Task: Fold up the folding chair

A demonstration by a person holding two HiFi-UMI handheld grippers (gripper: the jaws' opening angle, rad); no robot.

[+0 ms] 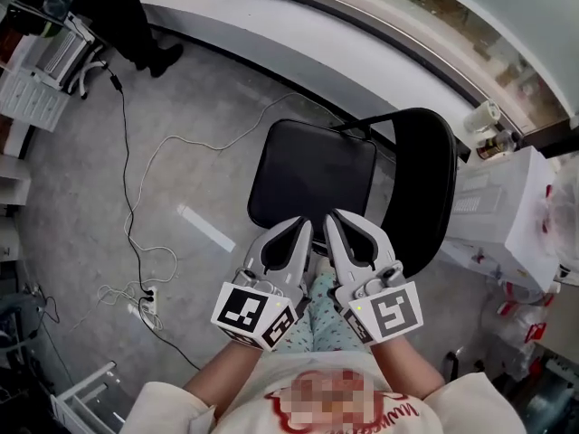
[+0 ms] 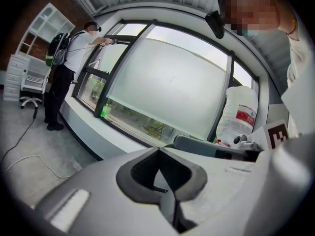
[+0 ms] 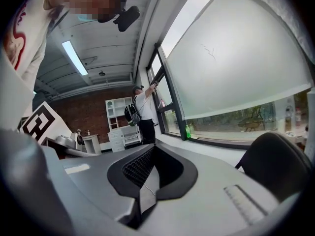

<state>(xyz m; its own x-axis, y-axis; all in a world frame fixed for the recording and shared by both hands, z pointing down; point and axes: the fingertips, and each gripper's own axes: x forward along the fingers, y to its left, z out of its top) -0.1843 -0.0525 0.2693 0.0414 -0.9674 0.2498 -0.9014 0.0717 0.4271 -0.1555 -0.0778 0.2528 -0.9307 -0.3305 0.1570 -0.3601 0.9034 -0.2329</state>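
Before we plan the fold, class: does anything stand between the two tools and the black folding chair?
Nothing visible does. In the head view the left tool and right tool, both shut and empty, point at the near edge of the chair seat with only open air between.

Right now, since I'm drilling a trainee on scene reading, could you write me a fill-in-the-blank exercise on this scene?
1. The folding chair has a seat and backrest coloured ____.
2. In the head view, the backrest lies to the ____ of the seat.
3. The left gripper and right gripper have their jaws ____, with nothing between them.
4. In the head view, the power strip lies on the floor to the ____ of the chair.

Missing words: black; right; shut; left.
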